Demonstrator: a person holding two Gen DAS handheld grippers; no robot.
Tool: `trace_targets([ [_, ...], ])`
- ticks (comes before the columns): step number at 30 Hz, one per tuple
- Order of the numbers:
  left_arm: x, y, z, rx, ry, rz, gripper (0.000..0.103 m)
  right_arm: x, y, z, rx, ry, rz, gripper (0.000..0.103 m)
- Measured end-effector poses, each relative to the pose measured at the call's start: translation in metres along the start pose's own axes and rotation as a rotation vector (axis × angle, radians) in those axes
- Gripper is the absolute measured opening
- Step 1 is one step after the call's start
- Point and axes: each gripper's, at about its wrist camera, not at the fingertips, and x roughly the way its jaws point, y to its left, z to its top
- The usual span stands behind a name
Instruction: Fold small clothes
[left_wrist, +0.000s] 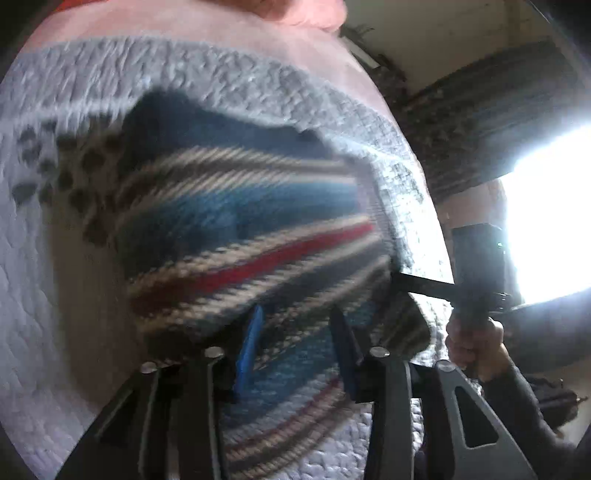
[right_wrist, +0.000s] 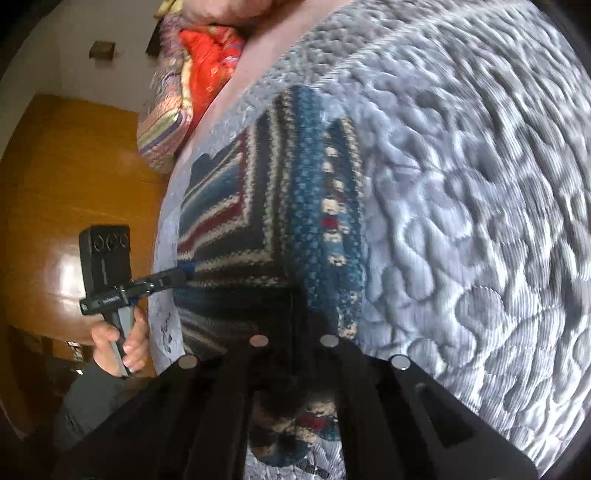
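Grey quilted bedspread (right_wrist: 461, 184), orange-red bedding pile (right_wrist: 207, 70), wooden door (right_wrist: 74, 166).

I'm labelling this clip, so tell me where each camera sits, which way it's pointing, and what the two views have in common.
Left wrist: on the left gripper, looking along its blue fingers, which stand apart, across the striped sweater; the person's right hand shows.
Right wrist: on the right gripper, looking over the sweater and quilted cover; its fingertips are lost in dark; the left hand shows.
Shared: the sweater, the cover, and each other's gripper.

Home bedroom: quilted bedspread (right_wrist: 461, 184), stacked pillows (right_wrist: 184, 92), wooden wardrobe (right_wrist: 74, 166)
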Motion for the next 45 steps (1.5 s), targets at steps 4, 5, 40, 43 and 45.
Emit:
trace_targets([
  [4,-0.05,-0.012,-0.013,-0.031,-0.122,-0.121,0.073,-0.031,0.012,-0.001,0.02,-0.017,0.092,0.043],
  [5,-0.061,-0.011,-0.021,-0.028,-0.153,-0.135,0.086,-0.042,0.011,0.002,0.029,-0.046,0.101,0.075],
  [40,0.01,0.045,-0.055,-0.176,-0.022,-0.262,0.089,0.095,0.03,0.114,0.031,0.192,0.17,0.089],
  [43,0.014,0.04,-0.05,-0.191,-0.006,-0.232,0.079,0.101,0.03,0.117,0.038,0.203,0.179,0.063],
  [45,0.018,0.04,-0.049,-0.209,0.007,-0.221,0.065,0.103,0.028,0.118,0.044,0.195,0.193,0.054],
])
